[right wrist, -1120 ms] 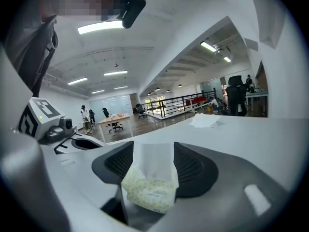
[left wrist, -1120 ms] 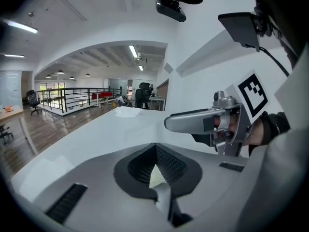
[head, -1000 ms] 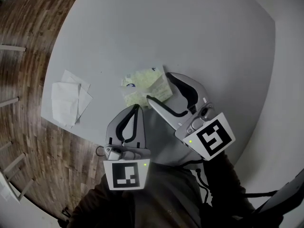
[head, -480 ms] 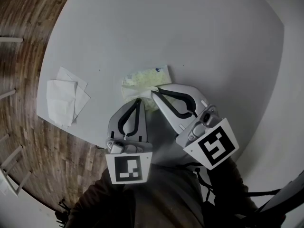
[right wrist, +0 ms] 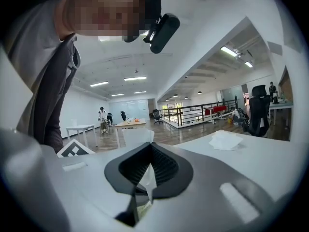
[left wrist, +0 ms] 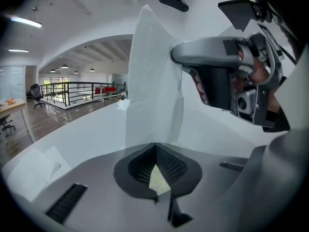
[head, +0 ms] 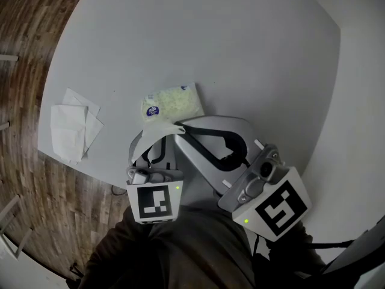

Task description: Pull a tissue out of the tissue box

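Observation:
A soft pale-green tissue pack [head: 172, 103] lies flat on the round grey table [head: 240, 53]. A white tissue [head: 160, 126] stands up from its near edge. My right gripper [head: 179, 127] is shut on that sheet's top and holds it above the pack. In the left gripper view the tissue [left wrist: 154, 91] hangs as a tall sheet from the right gripper [left wrist: 176, 57]. A white scrap [right wrist: 147, 178] shows between the right jaws. My left gripper [head: 155, 137] is shut with its tips at the pack's near edge, partly hidden by the sheet. Pale green pack [left wrist: 158, 178] shows beyond its tips.
A loose pile of white tissues [head: 71, 128] lies near the table's left edge, and also shows in the right gripper view as the pile [right wrist: 225, 139]. Wood floor [head: 36, 17] lies beyond that edge. The person's dark sleeves fill the bottom of the head view.
The right jaws went from open around the pack's top to shut on the tissue, then rose toward the person, drawing the sheet up. The left gripper stayed at the pack.

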{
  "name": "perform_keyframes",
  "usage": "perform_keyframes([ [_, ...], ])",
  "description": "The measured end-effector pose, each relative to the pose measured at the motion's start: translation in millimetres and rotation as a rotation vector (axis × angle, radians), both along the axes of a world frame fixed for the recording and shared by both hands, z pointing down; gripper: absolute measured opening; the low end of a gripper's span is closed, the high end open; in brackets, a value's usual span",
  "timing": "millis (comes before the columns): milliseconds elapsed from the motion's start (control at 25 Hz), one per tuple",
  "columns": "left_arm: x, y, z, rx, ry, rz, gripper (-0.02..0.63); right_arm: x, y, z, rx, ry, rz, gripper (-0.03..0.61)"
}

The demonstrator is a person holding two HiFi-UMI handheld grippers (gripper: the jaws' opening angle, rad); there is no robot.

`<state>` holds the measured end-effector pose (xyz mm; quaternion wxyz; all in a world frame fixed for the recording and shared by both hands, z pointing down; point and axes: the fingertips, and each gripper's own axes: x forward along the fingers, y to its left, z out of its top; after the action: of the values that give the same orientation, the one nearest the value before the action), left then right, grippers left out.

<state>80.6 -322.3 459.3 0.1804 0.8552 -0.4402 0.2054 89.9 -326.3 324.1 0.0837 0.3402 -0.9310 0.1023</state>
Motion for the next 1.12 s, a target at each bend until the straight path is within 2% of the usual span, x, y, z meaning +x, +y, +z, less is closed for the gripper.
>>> perform_keyframes([
  [200,-3.1,3.7,-30.4,0.062,0.030,-0.012,-0.002,-6.2,1.7,-40.2,0.086,-0.001,0.014,0.005],
  [320,-10.4,11.8,-53.8,0.077,0.058,-0.028,-0.002,-12.4,6.2,-58.7,0.107,0.007,0.019,0.005],
  [560,-30.8,22.1,-78.9,0.110,0.016,-0.055,-0.002,-31.3,5.4,-59.4,0.110,0.007,-0.022,0.005],
  [840,-104.9,21.6,-79.3,0.095,0.031,-0.135,-0.002,-97.9,-22.8,-33.2,0.082,0.041,-0.024,0.005],
  [960,-143.7,12.9,-89.4,0.119,0.035,-0.141,-0.002,-130.9,-44.5,-40.5,0.113,0.034,0.028,0.005],
  [1120,-209.9,5.0,-103.5,0.144,0.016,-0.208,-0.002,-179.9,-62.6,-52.7,0.186,0.026,0.057,0.005],
])
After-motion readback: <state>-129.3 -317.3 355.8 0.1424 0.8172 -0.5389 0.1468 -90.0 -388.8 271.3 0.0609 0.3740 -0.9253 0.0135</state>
